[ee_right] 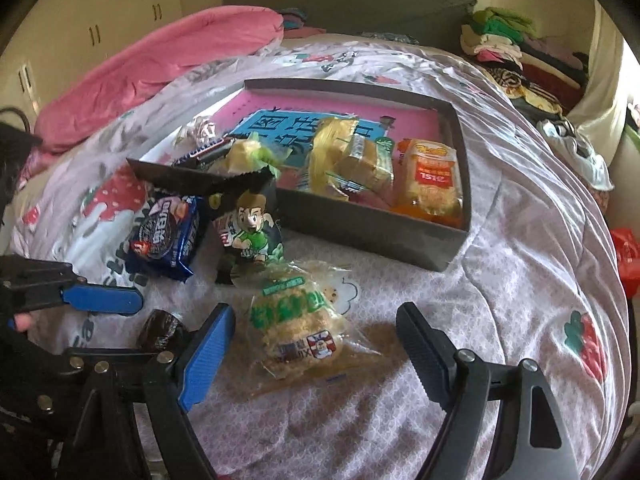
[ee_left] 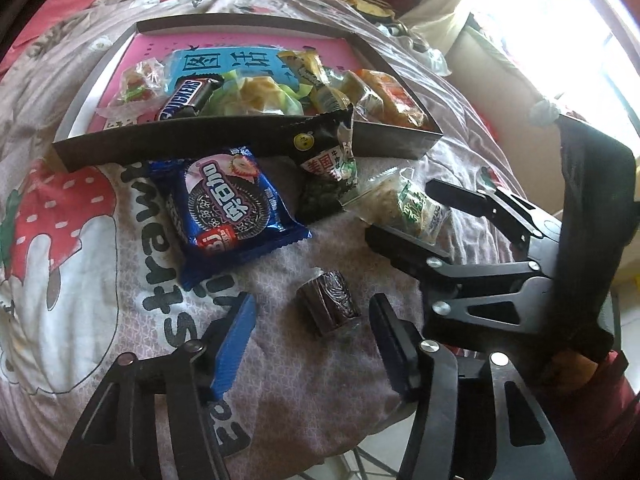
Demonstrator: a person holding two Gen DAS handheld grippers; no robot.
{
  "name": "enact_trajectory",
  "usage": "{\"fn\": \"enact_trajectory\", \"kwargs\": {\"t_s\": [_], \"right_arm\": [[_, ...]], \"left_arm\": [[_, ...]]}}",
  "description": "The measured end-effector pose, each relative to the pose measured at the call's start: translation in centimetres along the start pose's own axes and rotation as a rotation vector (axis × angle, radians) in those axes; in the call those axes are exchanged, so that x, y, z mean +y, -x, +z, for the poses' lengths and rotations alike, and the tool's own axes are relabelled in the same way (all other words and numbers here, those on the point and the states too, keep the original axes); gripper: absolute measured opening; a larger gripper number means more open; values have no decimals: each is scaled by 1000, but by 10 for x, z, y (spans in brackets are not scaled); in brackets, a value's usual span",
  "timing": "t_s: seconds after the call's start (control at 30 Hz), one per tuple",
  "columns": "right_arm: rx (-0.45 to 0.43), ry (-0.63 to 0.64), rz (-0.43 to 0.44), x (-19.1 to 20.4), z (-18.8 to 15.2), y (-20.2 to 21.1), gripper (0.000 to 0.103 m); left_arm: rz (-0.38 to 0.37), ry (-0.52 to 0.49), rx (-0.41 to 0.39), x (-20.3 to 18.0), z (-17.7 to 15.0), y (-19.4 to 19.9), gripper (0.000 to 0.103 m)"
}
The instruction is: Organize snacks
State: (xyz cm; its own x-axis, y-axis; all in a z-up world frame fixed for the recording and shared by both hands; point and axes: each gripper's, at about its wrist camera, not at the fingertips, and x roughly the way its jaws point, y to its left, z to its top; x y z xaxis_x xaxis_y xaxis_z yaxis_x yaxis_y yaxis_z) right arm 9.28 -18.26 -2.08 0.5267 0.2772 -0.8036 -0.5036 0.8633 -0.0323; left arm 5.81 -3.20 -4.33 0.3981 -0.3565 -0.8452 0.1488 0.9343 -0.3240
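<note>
1. Small dark brown wrapped candy [ee_left: 329,307], lying on the bedspread.
2. Clear-wrapped floss cake with green print [ee_right: 298,326], flat nearby.
3. Blue Oreo packet [ee_left: 230,210] and black cartoon snack bag [ee_right: 248,220], lying just before the dark box.

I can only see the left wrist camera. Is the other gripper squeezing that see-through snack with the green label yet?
Observer: Not yet. In the right wrist view the green-label snack lies between the right gripper fingers, and neither finger seems to touch it.
Operator: What's the picture on the black packet? I can't see one.
Observer: The black packet has a cartoon boy in a green shirt on its front.
</note>
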Motion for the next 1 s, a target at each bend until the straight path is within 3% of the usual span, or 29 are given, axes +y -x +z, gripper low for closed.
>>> {"fn": "enact_trajectory", "kwargs": {"t_s": [0.1, 0.3, 0.4, 0.67, 1.0], "right_arm": [[11, -1, 6, -2, 0, -5, 65], [-2, -9, 12, -5, -1, -4, 62], [-25, -23, 23, -7, 0, 1, 61], [-96, -110, 82, -20, 5, 16, 61], [-179, -177, 103, -32, 9, 32, 61]], "left_arm": [[1, -6, -1, -2, 0, -1, 55], [3, -13, 0, -7, 2, -8, 47], [-1, -21, 2, -10, 2, -12, 35], [-17, -19, -11, -8, 2, -6, 35], [-19, 2, -89, 4, 8, 22, 34]]}}
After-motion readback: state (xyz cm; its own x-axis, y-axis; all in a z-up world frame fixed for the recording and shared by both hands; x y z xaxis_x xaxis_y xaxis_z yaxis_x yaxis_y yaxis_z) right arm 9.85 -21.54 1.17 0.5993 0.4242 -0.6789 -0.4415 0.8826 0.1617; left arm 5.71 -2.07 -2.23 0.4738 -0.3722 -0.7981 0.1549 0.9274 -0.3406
